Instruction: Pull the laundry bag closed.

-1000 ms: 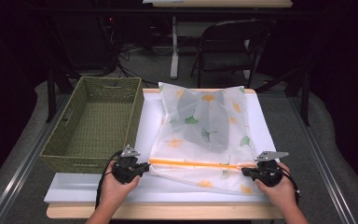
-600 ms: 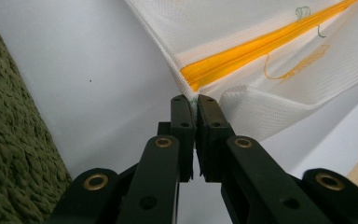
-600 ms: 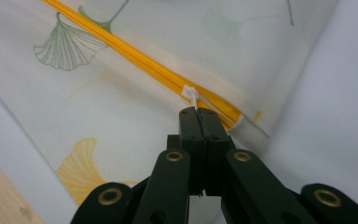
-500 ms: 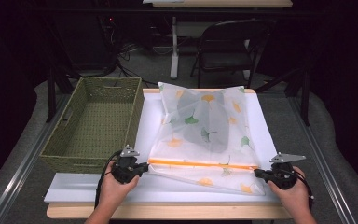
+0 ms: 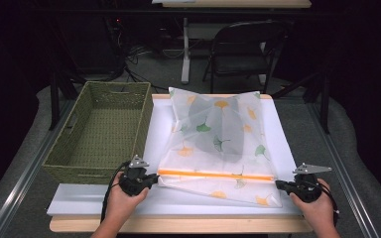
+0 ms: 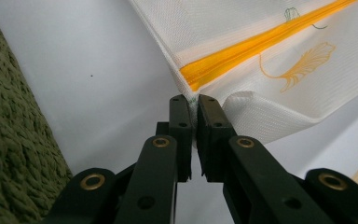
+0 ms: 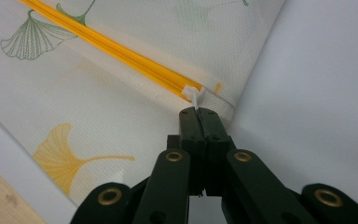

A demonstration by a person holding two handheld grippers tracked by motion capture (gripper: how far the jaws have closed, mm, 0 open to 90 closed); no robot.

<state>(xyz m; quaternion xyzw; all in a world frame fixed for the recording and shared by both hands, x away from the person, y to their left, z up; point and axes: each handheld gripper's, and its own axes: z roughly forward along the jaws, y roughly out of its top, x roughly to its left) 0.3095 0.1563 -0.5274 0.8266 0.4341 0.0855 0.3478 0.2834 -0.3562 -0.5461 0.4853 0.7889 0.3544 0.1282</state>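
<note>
Here, nearest the person, two hands are working two grippers over one white board [image 5: 104,203] lying on the table. The left gripper [image 5: 155,178] is pinching the near left corner of one white mesh laundry bag [image 5: 218,144], its jaws clamped together on the fabric just beside the end of the orange zipper [image 5: 216,174]. The right gripper [image 5: 279,184] is gripping the white zipper pull [image 7: 195,99] at the zipper's other end, jaws pressed tight on it. The bag, printed with ginkgo leaves, is lying flat on the board, reaching toward its far edge. One green woven basket [image 5: 99,131] is standing left of the board, touching it. Beyond the table, one folding chair [image 5: 243,47] is standing.
</note>
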